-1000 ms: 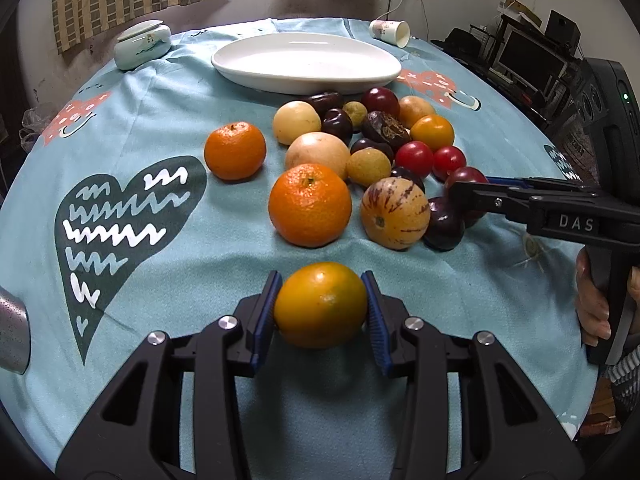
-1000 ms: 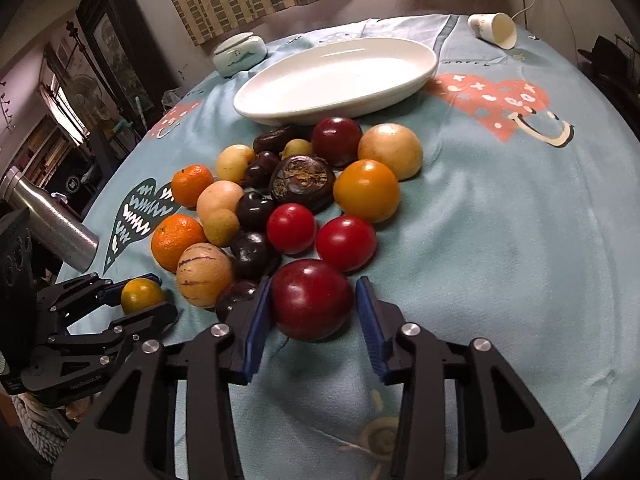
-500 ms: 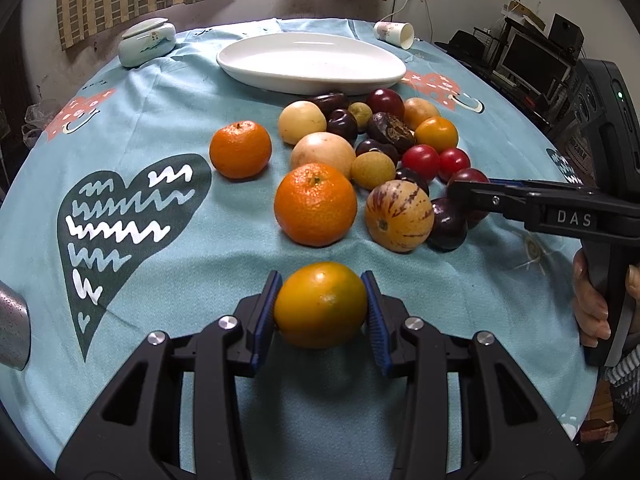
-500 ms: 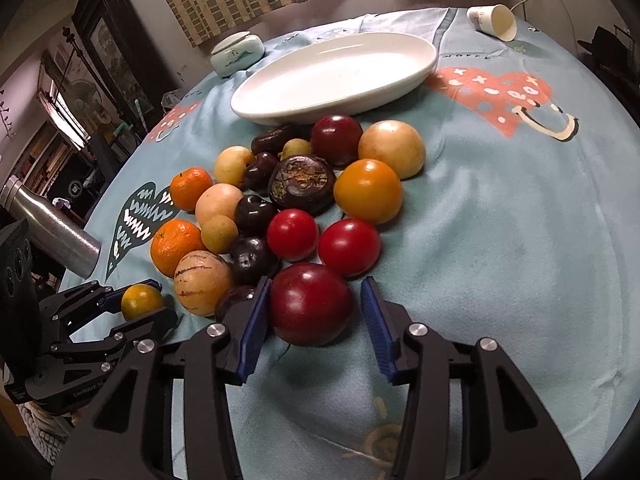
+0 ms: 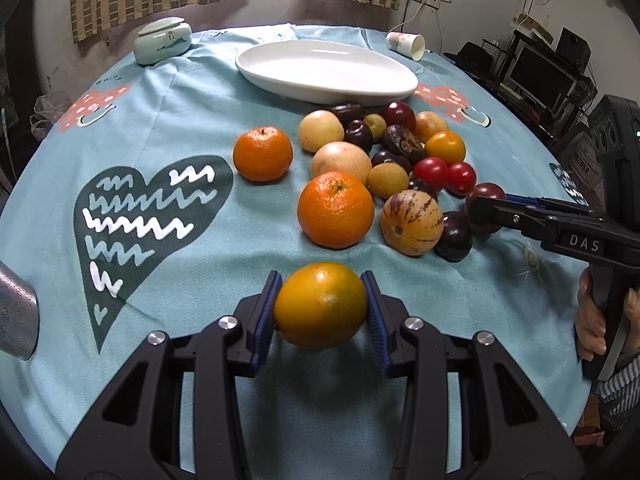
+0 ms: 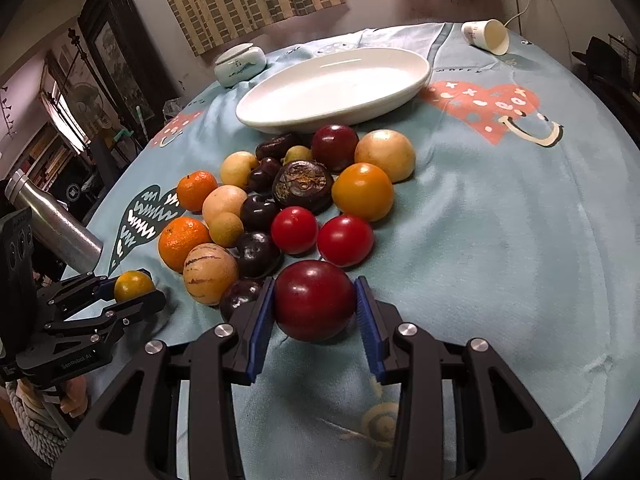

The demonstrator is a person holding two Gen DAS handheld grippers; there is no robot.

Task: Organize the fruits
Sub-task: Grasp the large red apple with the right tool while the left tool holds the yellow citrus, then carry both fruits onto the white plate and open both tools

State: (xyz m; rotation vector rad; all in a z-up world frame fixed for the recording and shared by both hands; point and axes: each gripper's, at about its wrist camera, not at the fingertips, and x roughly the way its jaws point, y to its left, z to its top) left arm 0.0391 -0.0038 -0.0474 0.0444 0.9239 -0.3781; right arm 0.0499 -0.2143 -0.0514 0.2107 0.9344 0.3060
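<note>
While the left gripper (image 5: 321,309) is pinching a yellow-orange fruit (image 5: 320,305) between its blue pads (image 5: 264,316), the pile of fruit (image 5: 384,176) is lying ahead of its fingertips, with the white dish (image 5: 326,70) sitting further beyond. Over on the right gripper (image 6: 314,304), the jaws are closing on a dark red plum (image 6: 314,300), which is sitting between the pads with both touching its sides. Two red tomatoes (image 6: 346,240) are resting just ahead of those fingers, and a dark plum (image 6: 240,300) is lying just beside the left finger.
</note>
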